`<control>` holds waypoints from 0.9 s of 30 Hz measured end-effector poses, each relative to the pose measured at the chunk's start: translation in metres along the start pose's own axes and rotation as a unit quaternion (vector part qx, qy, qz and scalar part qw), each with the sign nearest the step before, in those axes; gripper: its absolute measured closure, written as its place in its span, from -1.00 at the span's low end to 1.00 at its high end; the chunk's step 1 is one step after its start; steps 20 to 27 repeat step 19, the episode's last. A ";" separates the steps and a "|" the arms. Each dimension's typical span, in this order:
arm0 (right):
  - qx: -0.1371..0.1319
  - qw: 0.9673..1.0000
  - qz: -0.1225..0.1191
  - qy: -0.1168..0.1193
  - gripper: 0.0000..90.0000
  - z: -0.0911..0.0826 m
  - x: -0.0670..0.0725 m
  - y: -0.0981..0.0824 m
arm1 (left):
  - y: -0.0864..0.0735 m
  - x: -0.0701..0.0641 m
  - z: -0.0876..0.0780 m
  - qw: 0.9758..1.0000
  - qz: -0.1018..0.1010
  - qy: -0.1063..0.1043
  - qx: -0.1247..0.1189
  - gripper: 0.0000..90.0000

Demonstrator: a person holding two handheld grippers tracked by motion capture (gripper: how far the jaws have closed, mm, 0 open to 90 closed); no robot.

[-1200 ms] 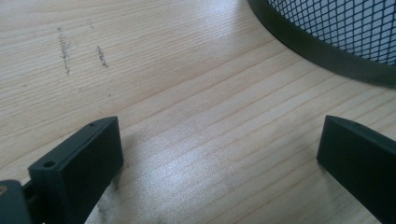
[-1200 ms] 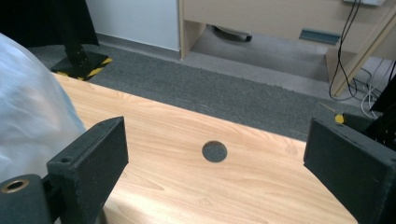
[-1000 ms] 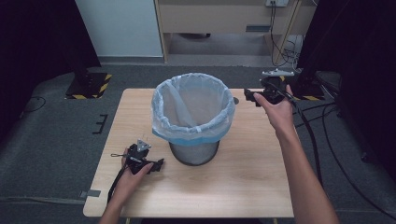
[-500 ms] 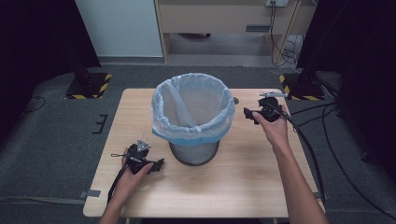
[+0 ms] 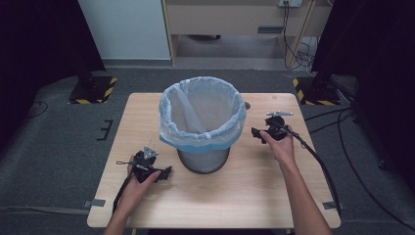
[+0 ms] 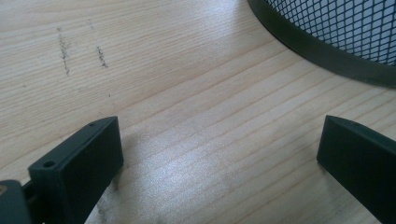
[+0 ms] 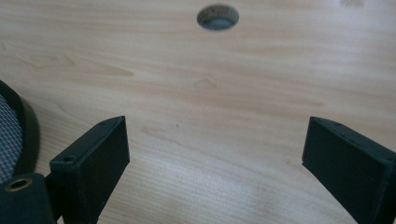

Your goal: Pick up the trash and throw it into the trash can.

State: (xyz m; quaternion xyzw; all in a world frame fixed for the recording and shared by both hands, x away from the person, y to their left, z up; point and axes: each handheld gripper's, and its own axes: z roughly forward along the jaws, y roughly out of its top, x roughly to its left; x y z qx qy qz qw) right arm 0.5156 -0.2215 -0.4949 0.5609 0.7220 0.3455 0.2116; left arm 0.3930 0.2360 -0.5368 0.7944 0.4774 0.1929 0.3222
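One table hole [image 7: 217,17], right gripper view.

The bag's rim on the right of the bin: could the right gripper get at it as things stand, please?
Probably yes. The right gripper sits open beside the bin, with bare table between its jaws, and nothing stands between it and the bag's rim, though that sits higher up.

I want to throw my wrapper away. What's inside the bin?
The bin holds a pale blue bag, folded over its rim. Nothing else shows inside. The very bottom is hidden by the bag's folds.
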 end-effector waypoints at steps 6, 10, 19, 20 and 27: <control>0.015 1.000 0.001 -0.005 -0.83 0.019 0.003 -0.016 | 0.000 0.000 0.000 1.000 0.000 0.000 0.000 -1.00; 0.019 1.000 -0.002 -0.010 -0.83 0.027 0.006 -0.021 | 0.000 0.000 0.000 1.000 0.000 0.000 0.000 -1.00; 0.016 0.999 -0.032 -0.026 -0.93 0.036 0.004 -0.030 | 0.000 0.000 0.000 1.000 0.000 0.000 0.000 -1.00; 0.016 0.999 -0.032 -0.026 -0.93 0.036 0.004 -0.030 | 0.000 0.000 0.000 1.000 0.000 0.000 0.000 -1.00; 0.016 0.999 -0.032 -0.026 -0.93 0.036 0.004 -0.030 | 0.000 0.000 0.000 1.000 0.000 0.000 0.000 -1.00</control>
